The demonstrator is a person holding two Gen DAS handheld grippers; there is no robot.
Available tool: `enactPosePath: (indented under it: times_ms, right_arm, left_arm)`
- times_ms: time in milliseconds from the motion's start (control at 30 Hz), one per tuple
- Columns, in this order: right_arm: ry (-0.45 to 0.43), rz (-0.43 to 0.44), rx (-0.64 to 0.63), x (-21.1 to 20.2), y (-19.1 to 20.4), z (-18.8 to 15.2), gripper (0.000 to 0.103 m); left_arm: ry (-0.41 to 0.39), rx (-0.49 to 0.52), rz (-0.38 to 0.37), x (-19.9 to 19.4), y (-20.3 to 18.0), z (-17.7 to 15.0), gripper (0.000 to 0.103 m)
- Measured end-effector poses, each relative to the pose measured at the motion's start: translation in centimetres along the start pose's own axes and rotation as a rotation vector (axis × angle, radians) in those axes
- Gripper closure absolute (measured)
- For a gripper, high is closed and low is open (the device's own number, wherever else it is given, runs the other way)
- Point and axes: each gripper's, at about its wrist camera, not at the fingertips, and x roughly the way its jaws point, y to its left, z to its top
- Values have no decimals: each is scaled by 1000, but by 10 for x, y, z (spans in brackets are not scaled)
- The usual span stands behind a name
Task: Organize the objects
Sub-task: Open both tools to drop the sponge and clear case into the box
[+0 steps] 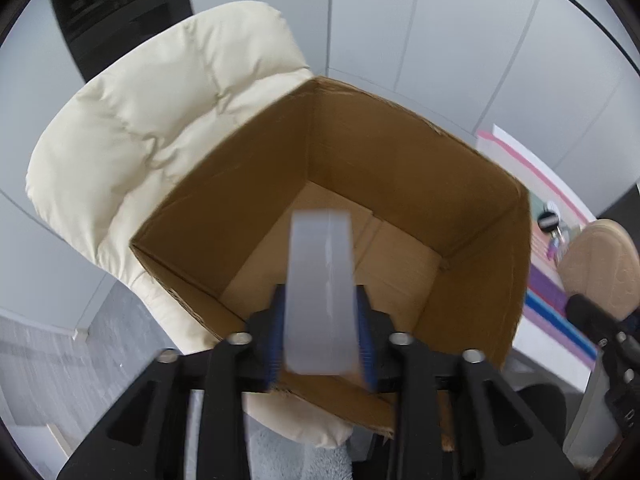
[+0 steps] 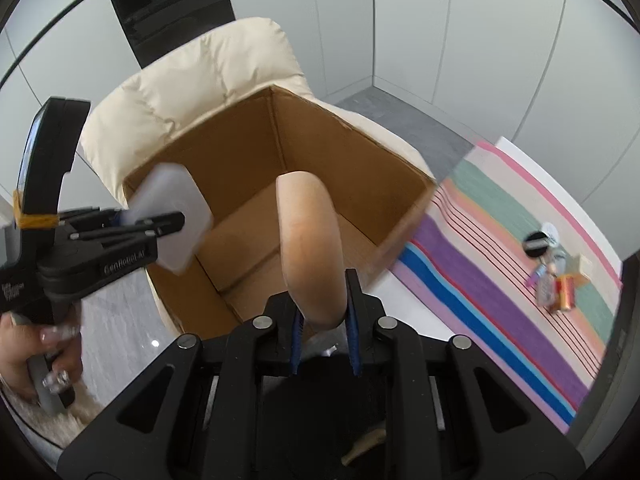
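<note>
An open cardboard box (image 1: 400, 152) (image 2: 224, 148) stands on a cream padded chair (image 1: 140, 128) (image 2: 192, 76). My left gripper (image 1: 322, 340) is shut on a translucent white flat case (image 1: 320, 292), held over the box opening; the case also shows in the right wrist view (image 2: 172, 216) over the box's left rim. My right gripper (image 2: 324, 320) is shut on a tan oval wooden piece (image 2: 310, 244), held above the box's near side. That piece shows at the right edge of the left wrist view (image 1: 600, 264). The box floor looks bare.
A striped cloth (image 2: 500, 248) covers a white table to the right of the box. On it lie a black round thing (image 2: 536, 244), a red can (image 2: 564, 292) and small items. Grey floor lies beyond the chair; white wall panels behind.
</note>
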Motion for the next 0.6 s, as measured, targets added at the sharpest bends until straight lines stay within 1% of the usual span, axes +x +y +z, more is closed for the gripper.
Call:
enactPosePath:
  times_ms: [33,67,100,133,200,333,400,600]
  right_arm:
    - [1,9,3,5,2,4,34]
    - [3,10,12,10,3,8,0]
    - [-5,12,21,11,4,10,0]
    - [-13,30,27,13,5,12,0]
    - [3,58,24,18,6,14,0]
    - [13,50,21,26,5,14,0]
    - [13,49,22,27,4,14,0]
    - [6,34,33,24,0,14,0]
  left_arm:
    - [-5,-21,-8,-1,4,3,23]
    - [-21,-47,-8,-4,8,5,16]
    - [-47,-64,3,-8,13,6,14]
    - [-63,-66,16,-11,15,7,14]
    - [-68,-70,26,-10,17,8,14]
    - [-4,-93,-8,2,21,9,14]
    - [11,-88,-7,5,20,8,14]
    - [-1,-66,-2,2,16,6,14]
